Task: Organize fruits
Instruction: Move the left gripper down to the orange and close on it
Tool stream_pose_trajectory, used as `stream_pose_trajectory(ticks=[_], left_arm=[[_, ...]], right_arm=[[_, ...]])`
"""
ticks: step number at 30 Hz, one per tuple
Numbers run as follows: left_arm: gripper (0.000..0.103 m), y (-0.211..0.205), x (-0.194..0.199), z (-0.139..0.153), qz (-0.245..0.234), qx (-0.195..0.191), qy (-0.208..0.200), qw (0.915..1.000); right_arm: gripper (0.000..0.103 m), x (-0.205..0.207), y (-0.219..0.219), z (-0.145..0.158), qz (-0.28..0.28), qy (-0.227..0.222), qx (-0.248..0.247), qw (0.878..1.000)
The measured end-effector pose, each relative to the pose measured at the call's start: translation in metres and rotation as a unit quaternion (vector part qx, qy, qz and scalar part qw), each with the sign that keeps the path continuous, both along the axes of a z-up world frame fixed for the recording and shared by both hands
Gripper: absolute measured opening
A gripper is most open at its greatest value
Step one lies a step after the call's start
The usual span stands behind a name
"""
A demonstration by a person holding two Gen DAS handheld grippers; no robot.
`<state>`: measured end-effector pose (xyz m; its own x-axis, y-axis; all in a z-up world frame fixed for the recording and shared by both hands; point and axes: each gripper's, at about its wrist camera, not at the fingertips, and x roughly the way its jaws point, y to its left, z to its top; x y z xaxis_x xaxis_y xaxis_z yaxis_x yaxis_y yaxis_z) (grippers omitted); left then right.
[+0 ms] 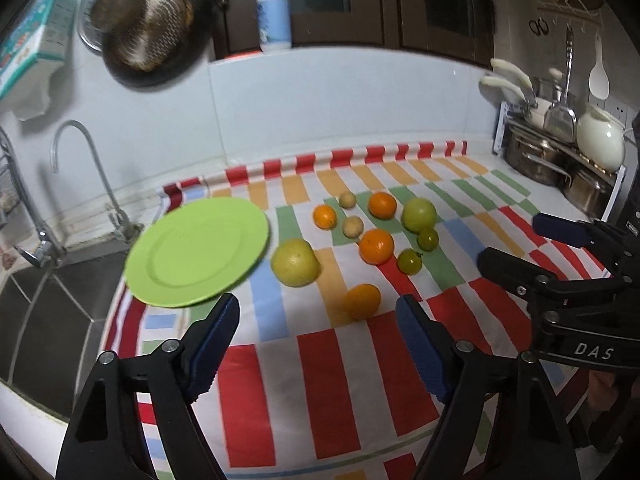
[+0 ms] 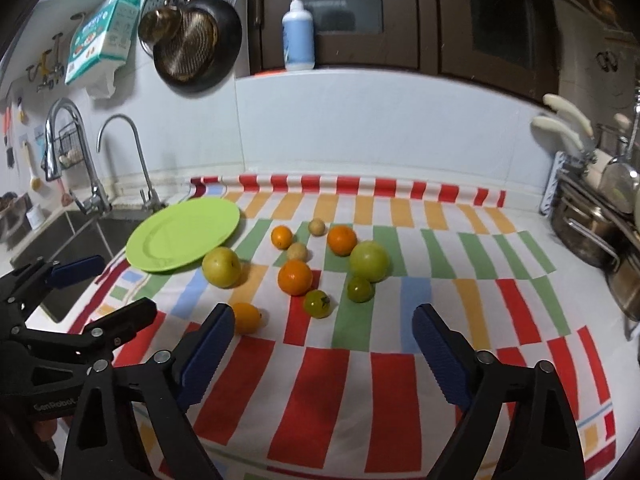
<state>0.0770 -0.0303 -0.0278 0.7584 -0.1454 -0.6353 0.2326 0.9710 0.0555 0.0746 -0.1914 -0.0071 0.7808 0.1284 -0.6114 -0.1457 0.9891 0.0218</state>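
Progress: looks like nothing is sorted yet. Green plate (image 2: pixel 182 234) is sitting bare at the surface's left edge by the sink (image 2: pixel 76 236), no fruit on it. All fruit is lying loose mid-cloth, approx one cluster just right of the plate.

Fruit count, ten visible: 3 oranges, e.g. (image 2: pixel 295 277); a yellow-orange one (image 2: pixel 246 317) nearest the front edge; big yellow-green fruit (image 2: pixel 221 267) nearly touching the plate rim; big green fruit (image 2: pixel 369 261); 2 small green tomato-like ones, e.g. (image 2: pixel 318 303); 2 small tan ones, e.g. (image 2: pixel 317 227).

Left gripper (image 1: pixel 318 344) is hovering over the front of the surface, jaws spread wide, holding nothing. Right gripper (image 2: pixel 323 350) is doing the same alongside, also wide and empty.

Room: front half of the striped cloth (image 2: pixel 360 392) is giving both grippers free approach. Right side is getting tight w/ the pot rack (image 2: pixel 592 232) at the right edge. Left edge is dropping into the sink, faucet (image 2: pixel 132 152) standing behind the plate, so plate drops prob. want care. Fruits are round, likely rolling toward the front edge if nudged.
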Motion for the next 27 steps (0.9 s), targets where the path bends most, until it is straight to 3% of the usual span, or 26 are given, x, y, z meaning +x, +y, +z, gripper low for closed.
stream_pose_trajectory(ticks=[15, 27], left_arm=[[0.056, -0.024, 0.053, -0.044, -0.065, 0.016, 0.078, 0.9947], [0.045, -0.031, 0.076, -0.067, -0.089, -0.001, 0.12, 0.9889]], right_arm=[[0.069, 0.066, -0.002, -0.054, 0.027, 0.095, 0.013, 0.995], [0.053, 0.098, 0.004, -0.08, 0.055, 0.131, 0.018, 0.99]])
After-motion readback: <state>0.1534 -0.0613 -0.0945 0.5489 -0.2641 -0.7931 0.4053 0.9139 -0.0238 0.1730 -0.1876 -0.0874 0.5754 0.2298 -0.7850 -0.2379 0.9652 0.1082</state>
